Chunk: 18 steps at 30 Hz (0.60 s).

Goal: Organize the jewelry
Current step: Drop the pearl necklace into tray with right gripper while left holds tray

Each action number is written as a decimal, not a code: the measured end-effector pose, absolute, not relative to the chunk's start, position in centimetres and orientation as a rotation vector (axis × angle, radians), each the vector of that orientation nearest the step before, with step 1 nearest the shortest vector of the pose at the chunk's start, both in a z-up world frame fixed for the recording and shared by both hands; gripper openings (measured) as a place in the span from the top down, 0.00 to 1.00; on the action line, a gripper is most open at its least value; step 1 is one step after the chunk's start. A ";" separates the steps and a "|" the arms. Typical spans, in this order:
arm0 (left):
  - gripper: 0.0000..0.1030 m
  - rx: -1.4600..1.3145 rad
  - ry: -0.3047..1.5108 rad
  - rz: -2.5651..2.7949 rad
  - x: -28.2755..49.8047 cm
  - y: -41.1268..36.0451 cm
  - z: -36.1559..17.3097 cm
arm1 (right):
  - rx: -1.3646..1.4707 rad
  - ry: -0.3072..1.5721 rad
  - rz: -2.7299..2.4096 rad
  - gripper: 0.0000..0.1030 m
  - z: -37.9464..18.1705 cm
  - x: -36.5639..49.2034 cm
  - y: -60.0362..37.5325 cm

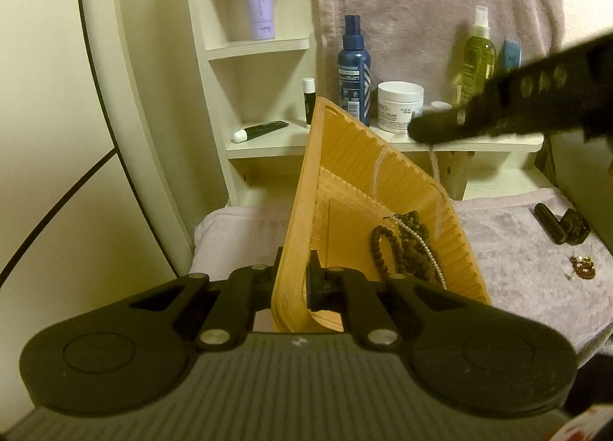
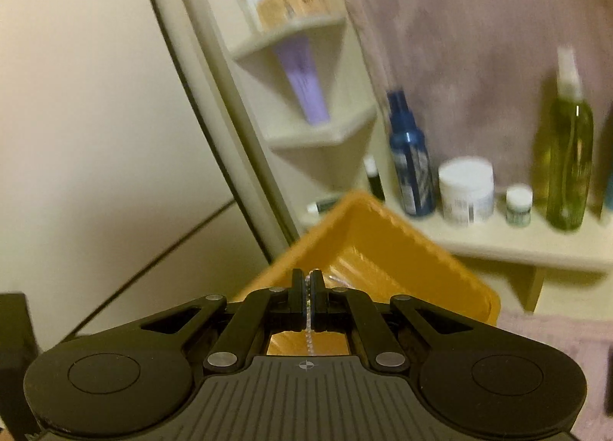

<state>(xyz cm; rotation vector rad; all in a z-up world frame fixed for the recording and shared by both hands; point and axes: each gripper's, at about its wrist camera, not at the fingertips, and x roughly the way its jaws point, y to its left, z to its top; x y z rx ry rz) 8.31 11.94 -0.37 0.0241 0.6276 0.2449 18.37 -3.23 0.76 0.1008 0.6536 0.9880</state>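
The left claw [image 1: 293, 280] is gripping the orange tray's [image 1: 345, 157] rim, tilting it steeply, long axis running toward frame top; the right claw [image 2: 306, 287] is pinching a pearl strand [image 2: 309, 333].

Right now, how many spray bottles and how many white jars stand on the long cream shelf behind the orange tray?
Spray bottles: 2, dark blue plastic bottle, tall clear green bottle
White round jars: 2, large jar, small jar
Total: 4

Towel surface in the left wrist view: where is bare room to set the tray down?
Free: the towel between the tilted orange tray and the black case with loose jewelry. Crowded: the shelf of bottles behind.
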 end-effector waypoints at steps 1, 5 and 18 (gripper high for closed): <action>0.94 0.023 0.628 0.246 8.3 11.9 -0.4 | 0.099 0.667 0.985 0.98 0.3 18.5 -3.1; 0.94 0.022 0.629 0.246 8.3 12.1 -0.4 | 0.106 0.732 1.004 0.98 -1.3 19.1 -2.8; 0.94 0.022 0.629 0.247 8.3 12.2 -0.4 | 0.190 0.700 0.922 0.58 -1.0 19.0 -6.8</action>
